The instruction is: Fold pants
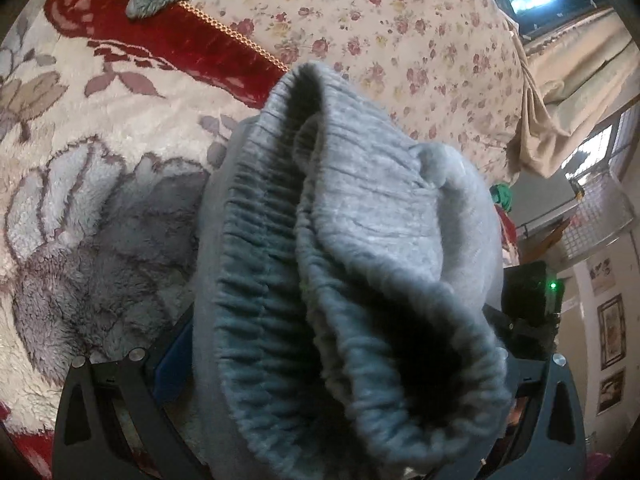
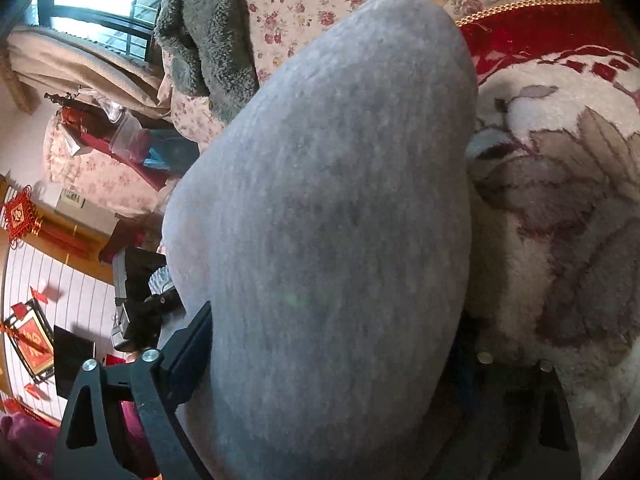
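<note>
The left gripper [image 1: 340, 420] pinches the pants [image 1: 340, 240] at the elastic waistband [image 1: 256, 280], so the cloth hangs free for folding. The right gripper [image 2: 320, 400] has its fingers buried in grey cloth, seemingly clamped on it. Both hold the pants above the blanket [image 1: 80, 200]. Beyond lies a floral sheet [image 1: 400, 40]. No writing is legible.

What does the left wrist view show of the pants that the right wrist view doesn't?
Left wrist only: the pants' ribbed elastic waistband, gaping open toward the camera. Right wrist only: a smooth gray bulge of the pants with no seam or band, plus a red knot ornament on the wall. Both: the gray pants filling the tongs, over the plush flowered blanket and floral sheet.
</note>
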